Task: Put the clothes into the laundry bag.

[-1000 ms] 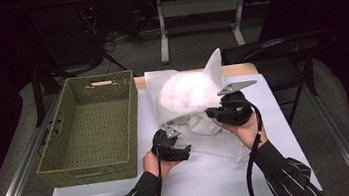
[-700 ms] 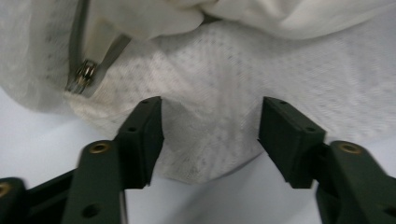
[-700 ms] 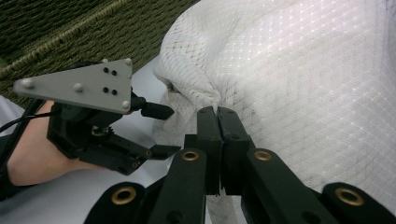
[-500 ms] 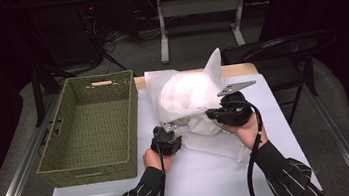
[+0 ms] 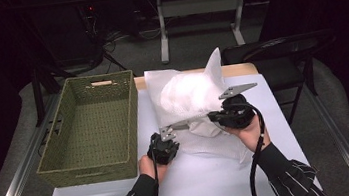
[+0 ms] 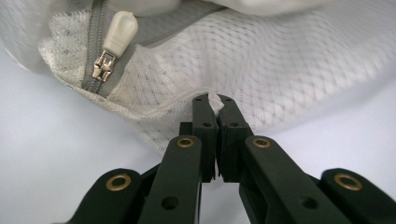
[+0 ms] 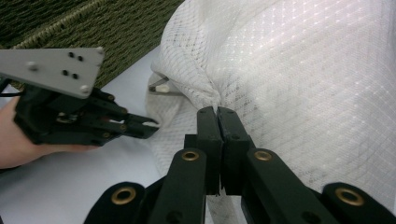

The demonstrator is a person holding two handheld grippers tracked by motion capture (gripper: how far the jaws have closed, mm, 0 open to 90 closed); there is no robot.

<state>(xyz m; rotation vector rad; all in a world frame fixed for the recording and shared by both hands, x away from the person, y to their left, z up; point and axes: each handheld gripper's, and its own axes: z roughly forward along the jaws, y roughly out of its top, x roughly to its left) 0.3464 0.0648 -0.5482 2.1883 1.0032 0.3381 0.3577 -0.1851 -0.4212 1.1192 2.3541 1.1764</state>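
A white mesh laundry bag (image 5: pixel 190 96) lies bunched on the white table (image 5: pixel 124 195). Its grey zipper with a cream pull (image 6: pixel 119 30) runs along the near edge. My left gripper (image 5: pixel 175 137) sits at that edge. Its jaws have just been closing and are now shut on a fold of the bag's mesh hem (image 6: pixel 214 100), right of the zipper pull. My right gripper (image 5: pixel 211 117) is shut on a pinch of mesh (image 7: pixel 217 112) higher on the bag's side. In the right gripper view the left gripper (image 7: pixel 149 123) reaches in from the left.
A green woven basket (image 5: pixel 90 128) stands empty on the table's left, close beside the bag. A dark chair (image 5: pixel 277 50) stands beyond the table's right corner. Bare table surface lies in front of the hands.
The left gripper's jaws, open a second ago, have closed on the bag's near edge. The right gripper and the bag have kept still.
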